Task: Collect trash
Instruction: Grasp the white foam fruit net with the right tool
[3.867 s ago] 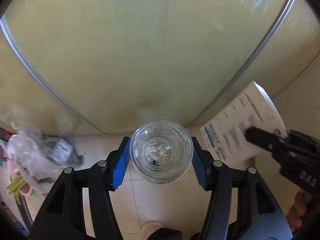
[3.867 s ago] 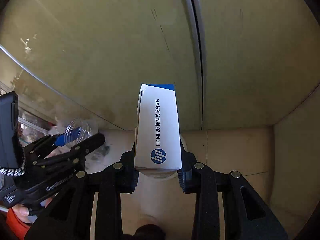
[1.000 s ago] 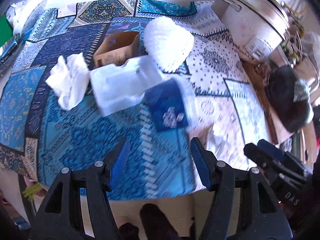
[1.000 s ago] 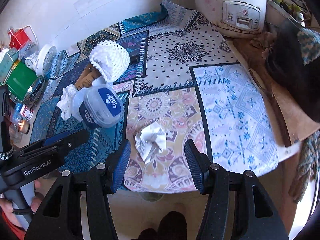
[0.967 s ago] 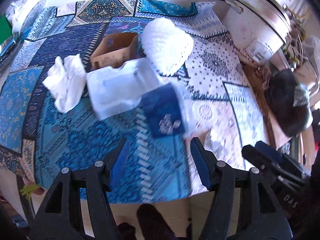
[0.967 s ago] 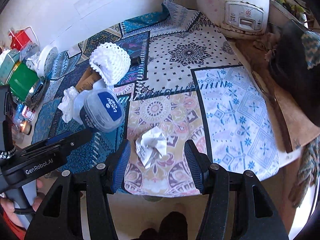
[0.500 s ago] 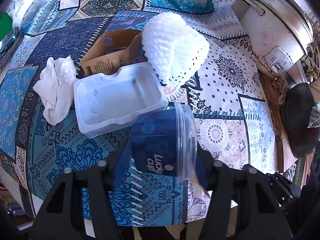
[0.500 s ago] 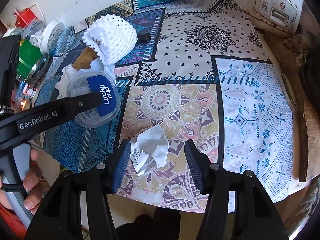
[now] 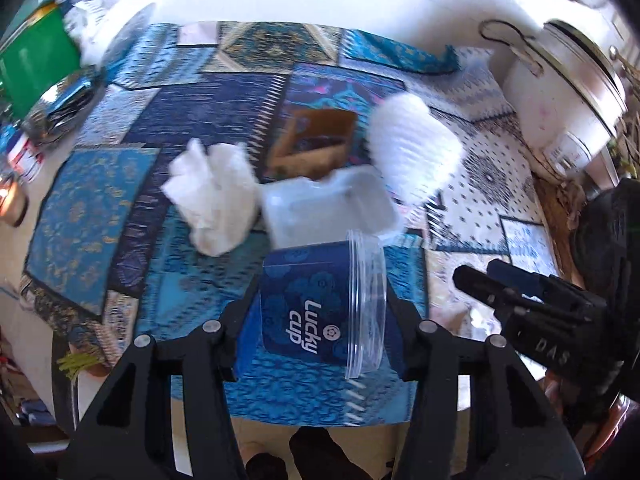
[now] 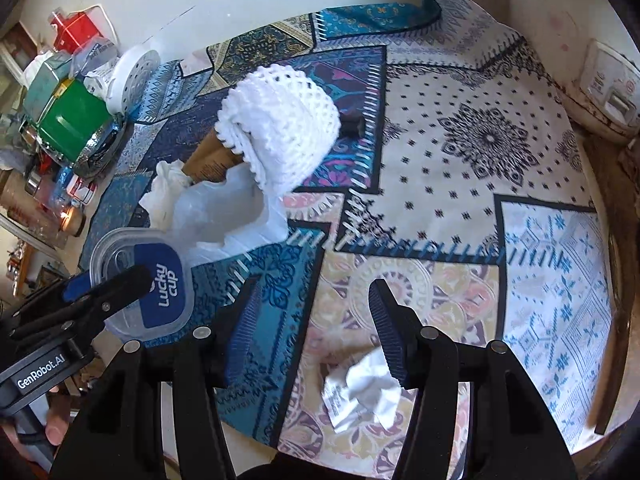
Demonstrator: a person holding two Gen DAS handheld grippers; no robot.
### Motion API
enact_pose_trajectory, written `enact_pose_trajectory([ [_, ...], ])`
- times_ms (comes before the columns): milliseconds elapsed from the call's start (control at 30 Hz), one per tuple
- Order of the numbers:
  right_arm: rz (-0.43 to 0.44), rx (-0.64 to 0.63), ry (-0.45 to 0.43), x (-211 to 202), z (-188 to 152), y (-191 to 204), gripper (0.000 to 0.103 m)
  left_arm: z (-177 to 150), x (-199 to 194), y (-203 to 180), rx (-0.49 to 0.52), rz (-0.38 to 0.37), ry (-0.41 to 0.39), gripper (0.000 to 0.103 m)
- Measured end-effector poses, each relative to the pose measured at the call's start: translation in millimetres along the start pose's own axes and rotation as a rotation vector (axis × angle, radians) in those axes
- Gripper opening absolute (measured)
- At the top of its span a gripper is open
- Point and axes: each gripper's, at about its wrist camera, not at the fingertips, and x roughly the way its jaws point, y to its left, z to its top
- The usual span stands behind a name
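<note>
**Cup pinched, paper next**

Left gripper (image 9: pixel 324 316) fingers pinching thin, crushable Lucky cup (image 9: pixel 320 308) by its sides, beside white tray (image 9: pixel 328 208). Right gripper (image 10: pixel 314 324) fingers spread, empty, above featherlight crumpled paper (image 10: pixel 360 394); best grabbed mid-wad.

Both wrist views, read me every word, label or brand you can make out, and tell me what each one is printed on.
"Lucky cup": blue label on the clear plastic cup between the left gripper fingers.
"GenRobot.AI": side of the left gripper, in the right wrist view.
"DAS": side of the right gripper, in the left wrist view; any further letters are cut off.
Print on the crumpled paper, the brown carton and the rice cooker panel: too small or blurred to read.
</note>
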Motion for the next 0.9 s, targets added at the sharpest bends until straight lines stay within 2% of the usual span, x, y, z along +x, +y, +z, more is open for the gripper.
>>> enact_pose_trajectory([
  [167, 0.019, -0.001, -0.031, 16, 35, 14, 0.053, 9, -2, 29, -0.057, 0.055, -0.016, 0.052],
  [333, 0.066, 0.028, -0.053, 33, 66, 17, 0.056, 11, -2, 38, -0.081, 0.081, -0.030, 0.052],
  [433, 0.047, 0.008, -0.075, 38, 76, 23, 0.056, 11, 0, 41, -0.090, 0.086, -0.024, 0.052],
  [500, 0.023, -0.008, -0.075, 41, 79, 26, 0.048, 10, 1, 42, -0.091, 0.092, -0.020, 0.052],
  [567, 0.023, -0.024, -0.075, 44, 80, 26, 0.026, 9, 1, 44, -0.092, 0.097, -0.020, 0.052],
  [633, 0.036, -0.019, -0.074, 47, 81, 25, 0.019, 9, 1, 46, -0.099, 0.101, -0.021, 0.052],
  [767, 0.026, -0.024, -0.120, 37, 78, 25, 0.013, 7, -3, 50, -0.106, 0.100, -0.026, 0.052],
  [900, 0.007, -0.021, -0.167, 16, 74, 25, 0.012, 5, -10, 52, -0.090, 0.096, -0.038, 0.052],
])
